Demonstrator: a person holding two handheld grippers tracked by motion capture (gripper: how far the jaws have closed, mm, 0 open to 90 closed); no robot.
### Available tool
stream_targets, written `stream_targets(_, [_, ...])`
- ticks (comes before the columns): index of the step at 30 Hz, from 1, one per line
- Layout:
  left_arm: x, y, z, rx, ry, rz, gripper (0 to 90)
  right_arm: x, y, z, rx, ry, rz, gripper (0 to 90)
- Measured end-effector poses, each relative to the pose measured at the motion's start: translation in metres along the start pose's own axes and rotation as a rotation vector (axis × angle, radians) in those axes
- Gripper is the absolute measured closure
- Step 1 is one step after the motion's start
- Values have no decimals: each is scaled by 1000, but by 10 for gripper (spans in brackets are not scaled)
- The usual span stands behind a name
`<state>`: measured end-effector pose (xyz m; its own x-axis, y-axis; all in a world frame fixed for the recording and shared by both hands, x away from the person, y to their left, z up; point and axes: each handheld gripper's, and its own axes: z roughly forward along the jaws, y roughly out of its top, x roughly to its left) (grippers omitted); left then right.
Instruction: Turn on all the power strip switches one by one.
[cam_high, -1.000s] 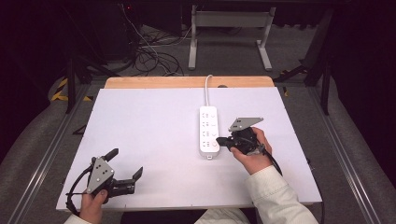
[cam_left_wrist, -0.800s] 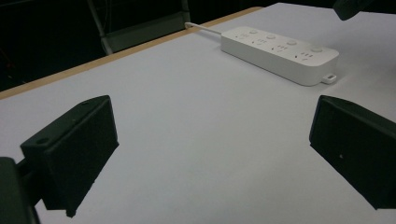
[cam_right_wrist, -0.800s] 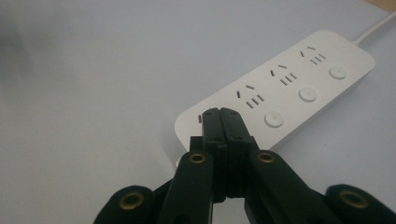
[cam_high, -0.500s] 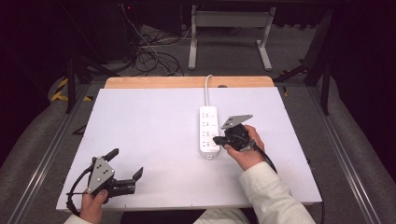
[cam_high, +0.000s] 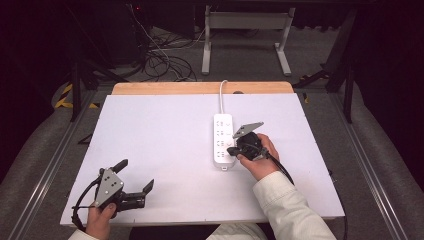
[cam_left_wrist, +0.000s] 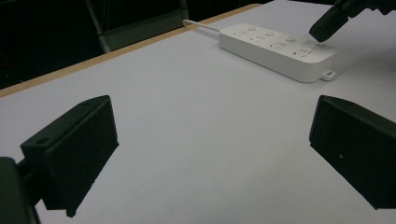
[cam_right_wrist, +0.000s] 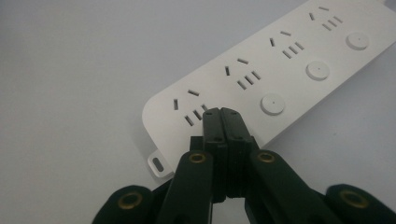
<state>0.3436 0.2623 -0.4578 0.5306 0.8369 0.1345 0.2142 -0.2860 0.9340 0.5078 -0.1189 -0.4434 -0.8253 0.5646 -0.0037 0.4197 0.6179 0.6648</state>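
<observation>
The power strip (cam_high: 223, 141) lies flat on the white table (cam_high: 150, 150), right of centre, with its long axis running away from the person. Its white cord (cam_high: 221, 95) leaves the far end toward the wooden back edge. The top face carries a row of socket groups, each with a round button (cam_right_wrist: 272, 103) beside it. Nothing is plugged in.

The right gripper (cam_right_wrist: 222, 116) has its jaws pressed fully together, holding nothing. The closed tip sits over the socket group nearest the person, at or just above the spot where that group's button should be. From the left gripper view the tip (cam_left_wrist: 327, 22) appears to meet the strip's top face; actual contact cannot be confirmed.

Judgement: the work in hand is pressing the near-end button with the closed tip. The approach looks complete; the press itself, and any remaining buttons, look still to be done. No indicator shows whether a switch has changed.

The left gripper (cam_high: 134, 189) rests near the table's front left corner, well apart from the strip, jaws spread wide and empty.
</observation>
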Motion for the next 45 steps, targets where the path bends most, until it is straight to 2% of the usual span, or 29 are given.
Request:
stream_targets(20, [-2,0,1,5,-4,1,16,-1,0,6,7,-10,-5,900])
stream_targets(31, [-2,0,0,7,-4,6,16,-2,-1,6,7,-2,27,900])
stream_targets(45, [-2,0,0,8,-2,10,16,-2,-1,7,13,5,33,900])
